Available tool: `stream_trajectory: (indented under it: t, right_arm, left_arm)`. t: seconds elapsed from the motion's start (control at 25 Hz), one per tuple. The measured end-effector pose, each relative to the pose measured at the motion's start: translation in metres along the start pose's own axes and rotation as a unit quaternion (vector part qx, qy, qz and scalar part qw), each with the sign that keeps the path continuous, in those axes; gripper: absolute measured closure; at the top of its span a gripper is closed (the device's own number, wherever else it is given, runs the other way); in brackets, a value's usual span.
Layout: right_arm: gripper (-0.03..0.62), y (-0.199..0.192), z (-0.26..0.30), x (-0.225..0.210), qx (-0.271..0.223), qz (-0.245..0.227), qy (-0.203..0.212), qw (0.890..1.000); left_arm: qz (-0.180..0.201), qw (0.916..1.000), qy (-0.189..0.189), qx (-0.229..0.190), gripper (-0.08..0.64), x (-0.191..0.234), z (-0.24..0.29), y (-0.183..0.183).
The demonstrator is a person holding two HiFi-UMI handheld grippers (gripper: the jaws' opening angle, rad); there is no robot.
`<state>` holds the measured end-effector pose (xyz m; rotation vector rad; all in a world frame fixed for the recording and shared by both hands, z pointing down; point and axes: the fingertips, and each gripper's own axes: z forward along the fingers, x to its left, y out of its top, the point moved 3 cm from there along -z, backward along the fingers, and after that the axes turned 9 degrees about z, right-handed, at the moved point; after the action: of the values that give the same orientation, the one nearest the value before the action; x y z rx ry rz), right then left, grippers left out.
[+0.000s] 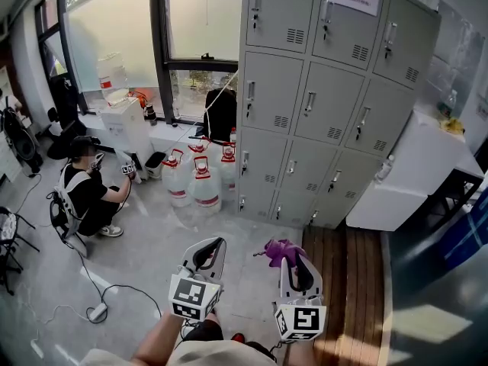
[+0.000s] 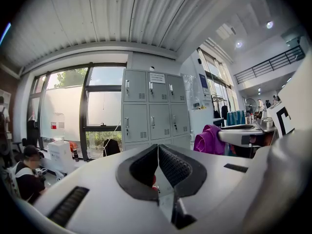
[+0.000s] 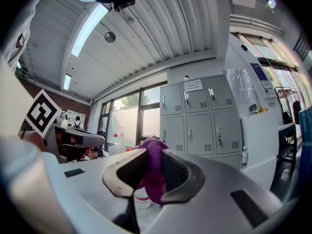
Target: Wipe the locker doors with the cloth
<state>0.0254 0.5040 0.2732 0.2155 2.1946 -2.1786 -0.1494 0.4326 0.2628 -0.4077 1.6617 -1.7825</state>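
Note:
A grey bank of lockers (image 1: 320, 90) stands ahead of me, some way off, all doors closed; it also shows in the left gripper view (image 2: 153, 111) and the right gripper view (image 3: 200, 116). My right gripper (image 1: 293, 255) is shut on a purple cloth (image 1: 277, 249), which bulges out between its jaws (image 3: 152, 172). My left gripper (image 1: 219, 242) is held beside it, jaws shut with nothing between them (image 2: 157, 149). From the left gripper the purple cloth (image 2: 209, 139) shows to the right. Both grippers are held low, well short of the lockers.
Several water jugs (image 1: 200, 178) stand on the floor left of the lockers. A person (image 1: 88, 193) crouches at the left near a water dispenser (image 1: 122, 120). A white cabinet (image 1: 412, 174) flanks the lockers on the right. A wooden platform (image 1: 343, 280) lies before them. A cable (image 1: 97, 311) crosses the floor.

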Motion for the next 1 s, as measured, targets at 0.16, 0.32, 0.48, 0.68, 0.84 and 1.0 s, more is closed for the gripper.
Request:
stream_trajectory:
  t: [0.16,0.32,0.48,0.68,0.84,1.0]
  right_arm:
    - [0.497,-0.005,0.023,-0.004,0.004,0.003,0.003,1.0]
    - [0.497,-0.009,0.058,-0.009,0.006,0.005,0.003,1.0]
    - [0.497,-0.012,0.107,-0.017,0.009,0.005,-0.002,1.0]
    - [0.497,-0.011,0.179,-0.02,0.017,0.007,-0.005,1.0]
    - [0.497,-0.012,0.237,-0.023,0.024,0.009,-0.008,1.0]
    - [0.497,-0.014,0.295,-0.025,0.029,0.007,-0.011,0.999]
  left_arm:
    - [-0.001,1.0,0.004,0.004,0.534,0.013,0.018,-0.005]
    - [-0.002,1.0,0.007,0.005,0.534,0.037,0.047,-0.009]
    - [-0.004,1.0,0.004,0.005,0.534,0.067,0.09,-0.011]
    - [-0.008,0.9999,-0.007,0.008,0.532,0.11,0.148,-0.011]
    - [-0.011,0.9997,-0.015,0.014,0.532,0.148,0.194,-0.014]
    - [-0.017,0.9995,-0.02,0.018,0.534,0.186,0.239,-0.02]
